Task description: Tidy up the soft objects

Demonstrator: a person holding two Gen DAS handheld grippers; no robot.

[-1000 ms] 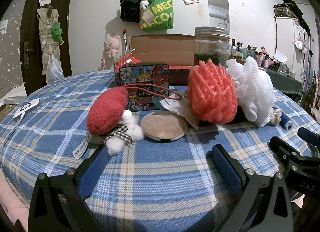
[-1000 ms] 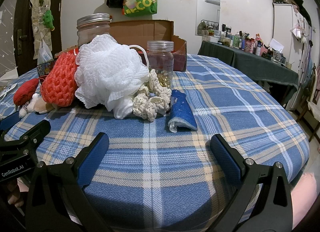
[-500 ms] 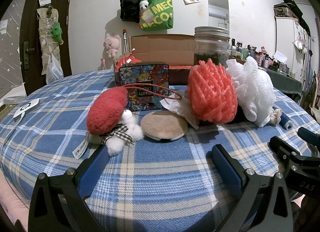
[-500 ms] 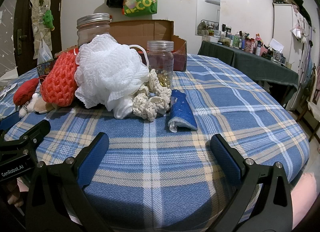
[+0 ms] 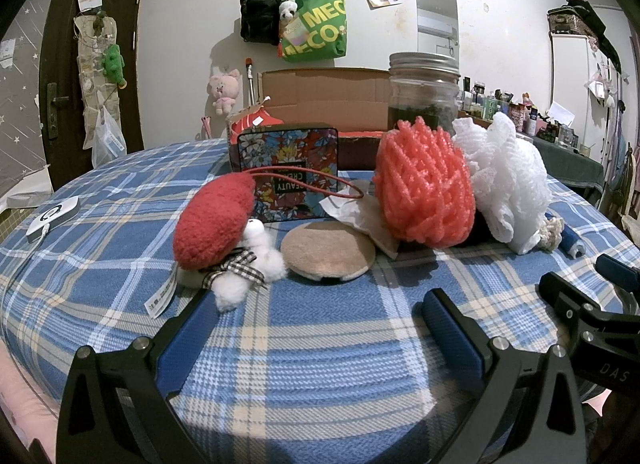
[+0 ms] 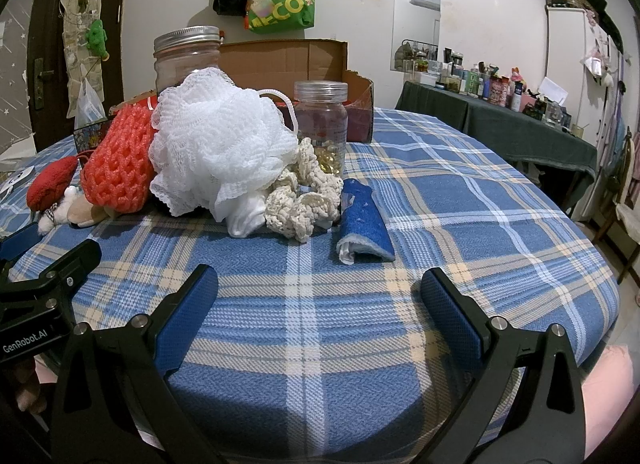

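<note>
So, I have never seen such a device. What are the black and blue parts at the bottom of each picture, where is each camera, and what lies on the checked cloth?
There is no robot arm here. A person holds one hand-held claw in each hand, and a wide-angle camera on each claw looks forward between its two blue-padded fingers.

One picture comes from the left claw, the other from the right claw. Both are open and hold nothing; each hangs low over the checked cloth.

On the cloth lie soft things in a row: a red plush toy, a round tan pad, an orange mesh puff, a white bath puff, a cream crochet piece and a folded blue cloth. Behind them stand two glass jars, a flowered tin and an open cardboard box.
</note>
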